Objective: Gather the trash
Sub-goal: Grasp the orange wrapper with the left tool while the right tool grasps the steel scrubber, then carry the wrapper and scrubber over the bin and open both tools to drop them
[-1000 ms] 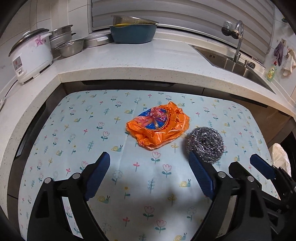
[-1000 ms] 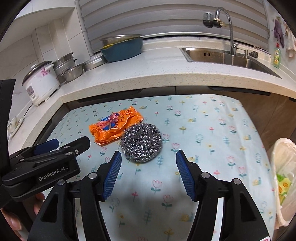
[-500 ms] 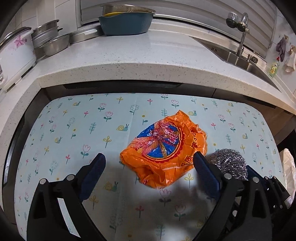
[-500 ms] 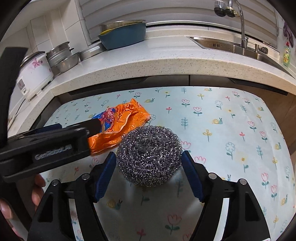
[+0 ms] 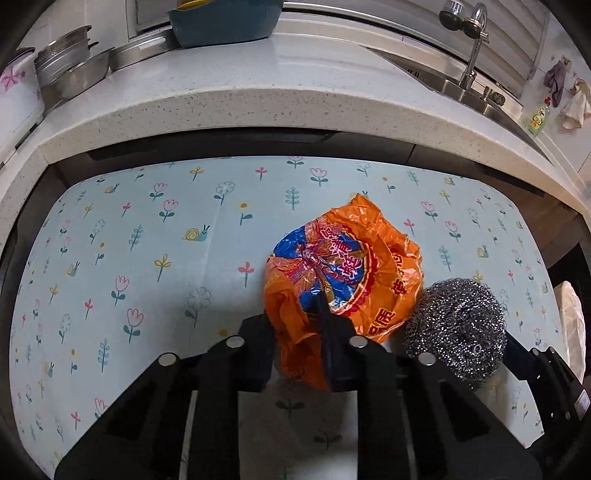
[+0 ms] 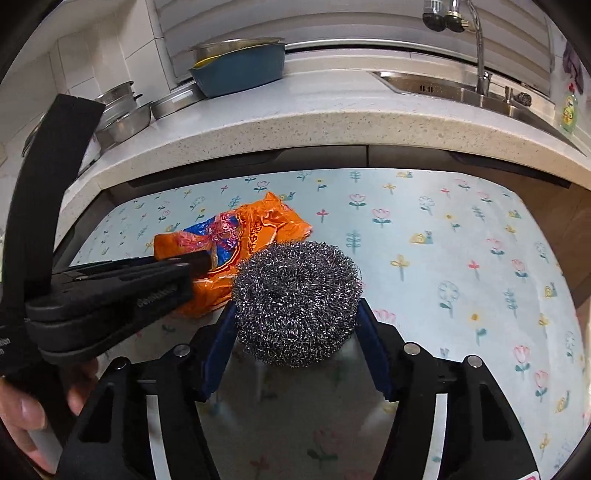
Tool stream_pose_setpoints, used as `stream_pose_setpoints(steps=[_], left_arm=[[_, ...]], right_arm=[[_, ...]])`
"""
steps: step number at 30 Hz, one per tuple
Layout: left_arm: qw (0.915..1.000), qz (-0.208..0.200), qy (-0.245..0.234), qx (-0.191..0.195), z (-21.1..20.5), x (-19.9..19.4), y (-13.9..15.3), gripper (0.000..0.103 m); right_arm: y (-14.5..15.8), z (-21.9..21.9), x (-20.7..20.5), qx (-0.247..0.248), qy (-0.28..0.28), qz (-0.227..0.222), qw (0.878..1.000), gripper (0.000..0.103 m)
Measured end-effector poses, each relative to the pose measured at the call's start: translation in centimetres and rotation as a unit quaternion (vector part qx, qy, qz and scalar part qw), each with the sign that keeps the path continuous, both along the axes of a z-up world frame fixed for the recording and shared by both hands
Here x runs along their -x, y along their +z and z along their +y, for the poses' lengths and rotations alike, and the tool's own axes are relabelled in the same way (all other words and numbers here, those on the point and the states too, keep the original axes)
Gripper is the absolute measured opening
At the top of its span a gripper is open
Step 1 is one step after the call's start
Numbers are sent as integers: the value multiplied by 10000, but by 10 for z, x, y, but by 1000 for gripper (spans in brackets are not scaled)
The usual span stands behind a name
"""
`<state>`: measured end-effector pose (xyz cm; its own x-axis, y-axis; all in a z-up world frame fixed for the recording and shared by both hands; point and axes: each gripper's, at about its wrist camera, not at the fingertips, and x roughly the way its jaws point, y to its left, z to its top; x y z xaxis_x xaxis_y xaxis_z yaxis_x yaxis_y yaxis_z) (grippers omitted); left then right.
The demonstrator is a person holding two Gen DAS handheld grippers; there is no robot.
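An orange crumpled plastic wrapper (image 5: 343, 269) with a blue and red print lies on the flowered tablecloth (image 5: 147, 258). My left gripper (image 5: 295, 325) is shut on the wrapper's near edge. A steel wool scrubber (image 5: 456, 328) sits just right of the wrapper, touching it. In the right wrist view my right gripper (image 6: 297, 328) has its blue pads against both sides of the scrubber (image 6: 297, 301), shut on it. The wrapper (image 6: 236, 240) and the left gripper's body (image 6: 110, 291) show at the left there.
A speckled stone counter (image 5: 277, 85) runs behind the table, with a blue basin (image 5: 225, 18), steel bowls (image 5: 70, 70), a rice cooker (image 5: 14, 92) and a sink with faucet (image 5: 469, 55). A white bag (image 5: 572, 325) hangs off the table's right edge.
Both grippers moved forward and closed. The left one went from open around the wrapper to shut on it. The right one closed its pads onto the scrubber.
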<state>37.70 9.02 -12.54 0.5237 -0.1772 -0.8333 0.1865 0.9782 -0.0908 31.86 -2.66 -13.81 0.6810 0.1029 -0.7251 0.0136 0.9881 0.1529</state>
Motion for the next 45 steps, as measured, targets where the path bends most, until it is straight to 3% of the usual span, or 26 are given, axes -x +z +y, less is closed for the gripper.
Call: stream_pose_setpoints(steps=[10,23,45], left_arm=[[9991,-368,-209,71,-39,58,46,11],[9929,-758,-907,131,-140,132,105,11],[9802,-909,-1759,13,-261,213,123,11]], right_arm=[[29,-48,61,-139,-388,-208,9989,60],[84,-142,155,-221,-1110,-725,9909,60],[102,-258,259,-265,-1989,-999,9746,60]])
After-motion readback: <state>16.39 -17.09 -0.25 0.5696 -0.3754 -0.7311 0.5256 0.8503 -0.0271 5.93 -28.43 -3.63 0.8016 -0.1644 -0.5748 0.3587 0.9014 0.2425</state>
